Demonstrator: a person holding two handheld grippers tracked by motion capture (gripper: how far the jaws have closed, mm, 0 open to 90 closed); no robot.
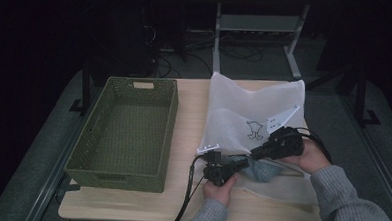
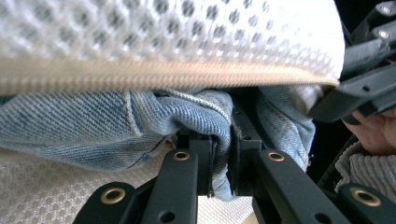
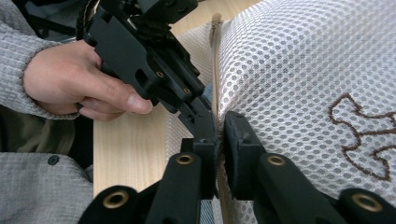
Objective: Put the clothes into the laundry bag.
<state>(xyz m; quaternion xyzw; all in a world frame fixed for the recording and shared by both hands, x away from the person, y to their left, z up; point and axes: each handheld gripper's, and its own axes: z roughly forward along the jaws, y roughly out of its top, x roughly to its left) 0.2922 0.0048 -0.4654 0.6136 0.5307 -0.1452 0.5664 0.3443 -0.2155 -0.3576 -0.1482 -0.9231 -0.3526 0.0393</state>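
**Jeans partway at the bag's mouth**

On the desk (image 1: 184,115), the green basket (image 1: 125,132) sits empty. Jeans (image 2: 93,126) poke from the mesh bag (image 1: 254,113). Left hand-held gripper (image 2: 222,154) pinches jeans; right hand-held gripper (image 3: 219,154) pinches the bag's zip edge.

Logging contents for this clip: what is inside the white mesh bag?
Blue denim fabric shows in the white mesh bag's zippered opening, gripped by the left gripper. The right gripper holds the bag's edge. How far the denim reaches inside, or anything else there, is covered by mesh.

Both claws (image 2: 222,161) (image 3: 220,154) clamped, close together
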